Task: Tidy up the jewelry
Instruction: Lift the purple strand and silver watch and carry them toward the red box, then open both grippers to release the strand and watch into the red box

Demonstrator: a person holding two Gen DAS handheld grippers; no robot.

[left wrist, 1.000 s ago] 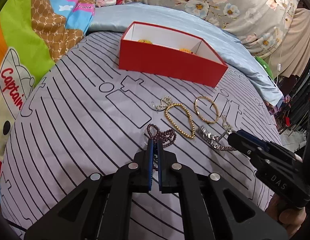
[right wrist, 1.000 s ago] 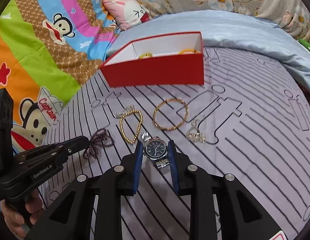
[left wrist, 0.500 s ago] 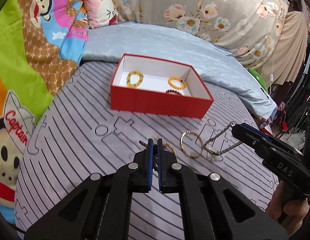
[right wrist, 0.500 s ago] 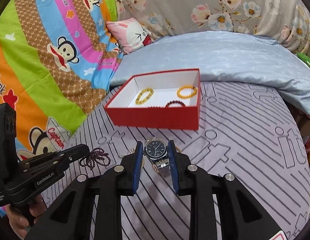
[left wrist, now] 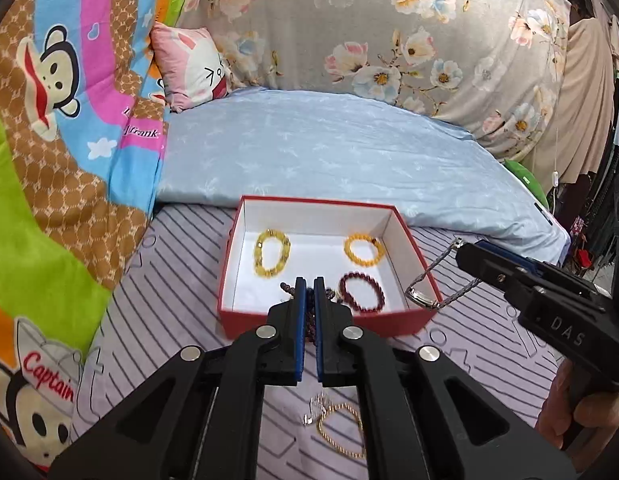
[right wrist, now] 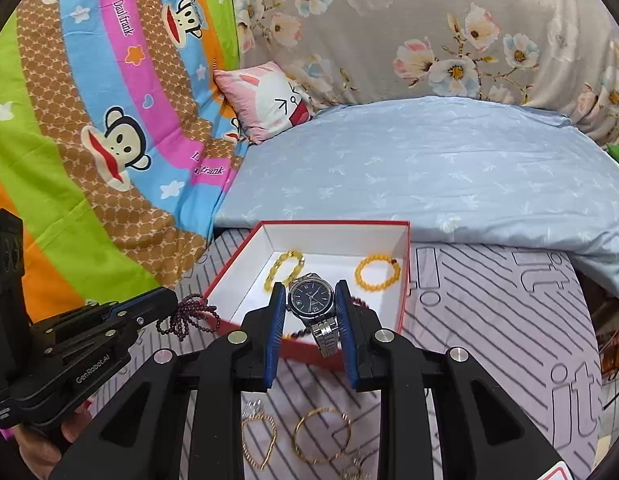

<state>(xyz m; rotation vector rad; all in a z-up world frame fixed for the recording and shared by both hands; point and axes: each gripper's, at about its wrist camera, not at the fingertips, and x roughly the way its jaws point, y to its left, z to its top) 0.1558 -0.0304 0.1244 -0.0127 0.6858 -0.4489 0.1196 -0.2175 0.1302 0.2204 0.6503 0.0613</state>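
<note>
A red box (left wrist: 309,322) with a white inside holds two yellow bead bracelets (left wrist: 271,253) (left wrist: 364,249) and a dark red one (left wrist: 362,293). My left gripper (left wrist: 309,286) is shut on a dark purple bead strand (right wrist: 189,316), held at the box's near left edge. My right gripper (right wrist: 311,300) is shut on a silver watch with a dark dial (right wrist: 309,304), held over the box's near wall (right wrist: 305,352). The watch strap (left wrist: 433,280) hangs at the box's right corner in the left wrist view.
A gold bead chain (right wrist: 259,440), a gold bangle (right wrist: 323,436) and a small silver piece (right wrist: 251,406) lie on the striped grey cloth below the grippers. A blue pillow (right wrist: 429,168), a pink cushion (right wrist: 269,100) and a cartoon blanket (right wrist: 89,120) lie behind the box.
Both grippers have lifted their pieces off the cloth and moved forward to the red box. The remaining jewelry now lies beneath and behind them.
</note>
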